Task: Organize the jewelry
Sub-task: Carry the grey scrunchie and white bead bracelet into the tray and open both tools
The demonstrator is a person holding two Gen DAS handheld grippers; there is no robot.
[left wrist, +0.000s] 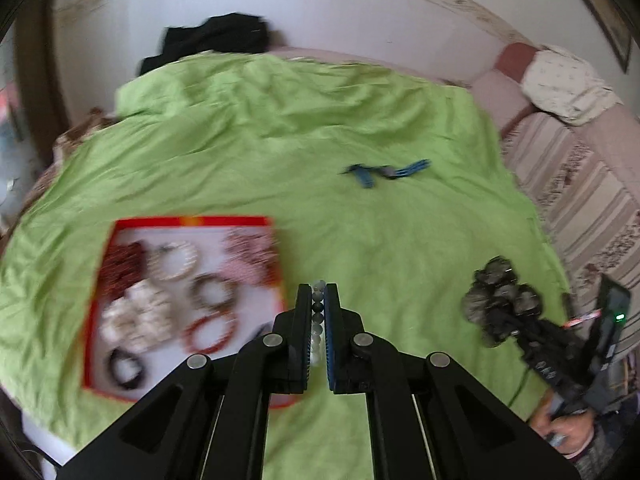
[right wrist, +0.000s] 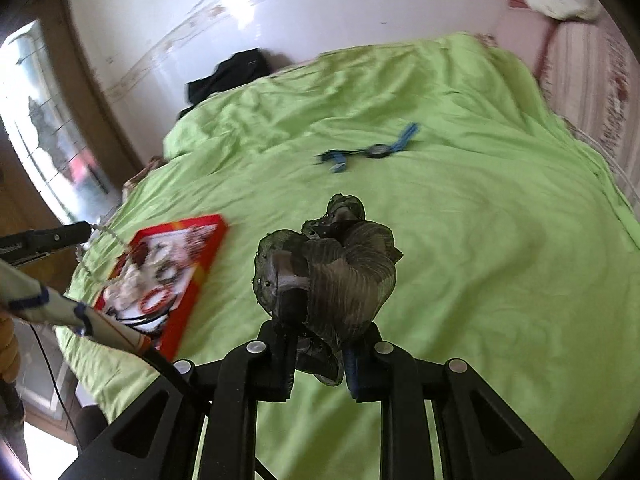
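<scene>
Beads of a pale grey-green bracelet [left wrist: 318, 320] are sitting pinched between the pads of the left gripper [left wrist: 319, 304], whose jaws are closing flat on the strand so that it hangs in a line along the fingers; the right wrist view shows it dangling as a pale chain toward the box. That grip is probably chosen to carry the strand without letting it slip or tangle. Just to its left, the red-rimmed box [left wrist: 192, 222] is lying open on the green bedspread [left wrist: 280, 140], already holding several coiled bracelets, red, white, brown and black, so the strand is likely heading there.

Further out, the right gripper [right wrist: 320, 344] is clamping a bunched dark gauzy hair piece [right wrist: 340, 272], which is billowing above the fingers; it appears lifted clear of the bedspread, waiting its turn. Beyond both, a blue-strapped watch [left wrist: 386, 171] is lying alone on the bedspread, well apart from the box and seemingly not yet sorted. Motion blur is softening the box contents.
</scene>
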